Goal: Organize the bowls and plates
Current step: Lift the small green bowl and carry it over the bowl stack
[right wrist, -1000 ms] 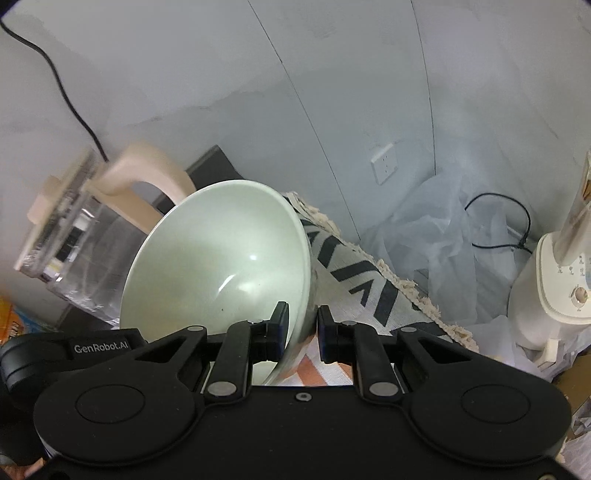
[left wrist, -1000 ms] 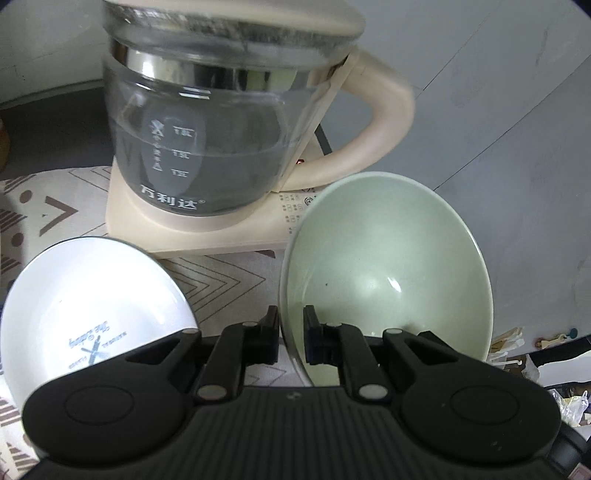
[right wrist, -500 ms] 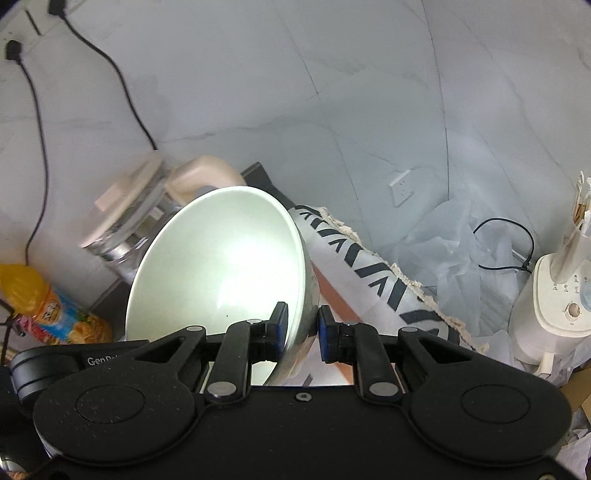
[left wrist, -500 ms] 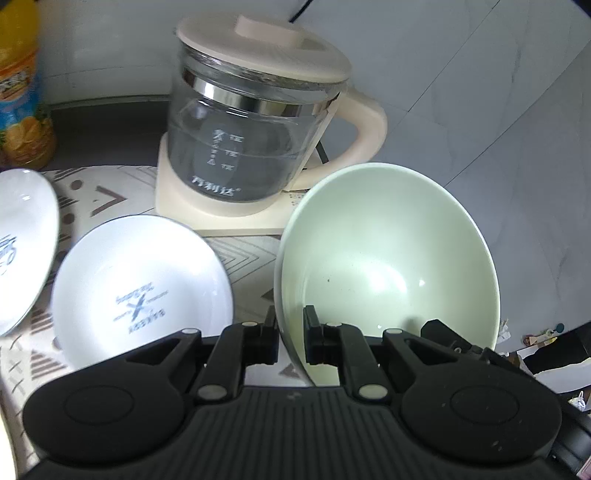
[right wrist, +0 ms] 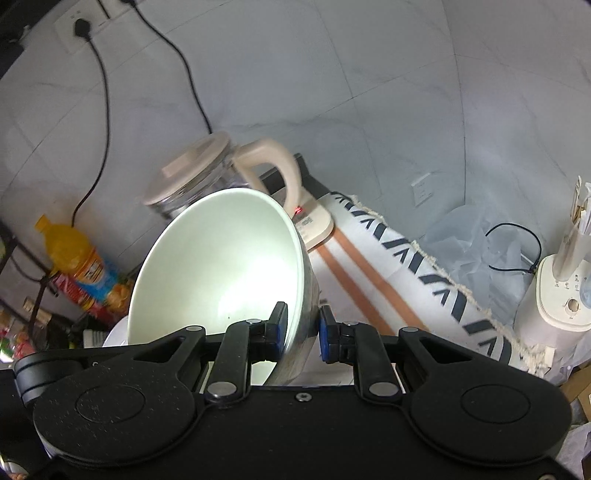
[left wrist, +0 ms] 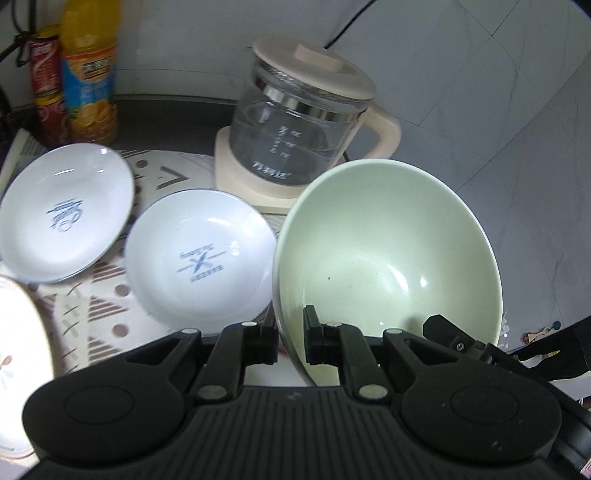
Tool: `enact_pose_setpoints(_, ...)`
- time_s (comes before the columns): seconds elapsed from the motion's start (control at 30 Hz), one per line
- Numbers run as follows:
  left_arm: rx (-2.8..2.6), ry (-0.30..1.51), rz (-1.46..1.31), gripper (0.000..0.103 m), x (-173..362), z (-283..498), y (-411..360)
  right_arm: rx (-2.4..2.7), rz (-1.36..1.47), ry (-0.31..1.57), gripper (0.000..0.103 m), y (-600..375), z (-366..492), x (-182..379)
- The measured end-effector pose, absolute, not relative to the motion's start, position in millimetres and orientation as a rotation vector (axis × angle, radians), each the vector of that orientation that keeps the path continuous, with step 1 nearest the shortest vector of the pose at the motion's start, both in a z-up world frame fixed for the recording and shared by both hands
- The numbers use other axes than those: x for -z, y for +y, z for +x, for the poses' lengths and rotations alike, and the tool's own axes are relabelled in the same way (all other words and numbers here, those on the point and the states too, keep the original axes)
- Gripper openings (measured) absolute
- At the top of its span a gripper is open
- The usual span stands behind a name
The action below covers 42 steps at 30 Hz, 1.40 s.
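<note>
Pale marbled wall tiles (right wrist: pixel 369 92) stand behind the worktop, with a socket (right wrist: pixel 74 26) holding a black plug. Crumpled, seemingly plastic sheeting (right wrist: pixel 476 254) fills the corner.

The cream plate (left wrist: pixel 14 369) far left of the left tongs (left wrist: pixel 290 341) is blown out white and chopped by the picture edge, so no telling its pattern. The green bowl (left wrist: pixel 388 258) hides the tabletop straight ahead of those tongs, and its near rim drops behind their body. Print on the two white dishes (left wrist: pixel 199 258) is too smeared to read. From the right tongs (right wrist: pixel 301 332), the kettle (right wrist: pixel 192 177) is motion-blurred and half hidden behind the bowl (right wrist: pixel 221 266).
</note>
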<state>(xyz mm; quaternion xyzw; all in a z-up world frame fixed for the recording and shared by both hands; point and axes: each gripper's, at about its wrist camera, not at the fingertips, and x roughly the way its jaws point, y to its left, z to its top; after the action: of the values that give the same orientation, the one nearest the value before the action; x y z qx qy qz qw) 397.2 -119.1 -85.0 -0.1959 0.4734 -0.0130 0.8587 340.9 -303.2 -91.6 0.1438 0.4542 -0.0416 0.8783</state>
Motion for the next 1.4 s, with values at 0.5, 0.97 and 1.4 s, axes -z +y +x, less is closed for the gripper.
enact_pose_setpoints(0.5,-0.025,0.989,-0.426,0.011,83.1,343.7,-89.4,0.013,0.263,0.955,0.018,-266.1,302.3,85.8)
enact_pose_setpoints(0.97,-0.054,1.011,-0.466,0.011,96.8,310.6,-73.9,-0.03,0.235,0.993,0.018,-251.0,278.2,94.9)
enact_pose_setpoints(1.4,-0.051,1.073,-0.514,0.011,122.3,294.8,-76.4,-0.033,0.189,1.057,0.018,-249.7,264.8,109.7)
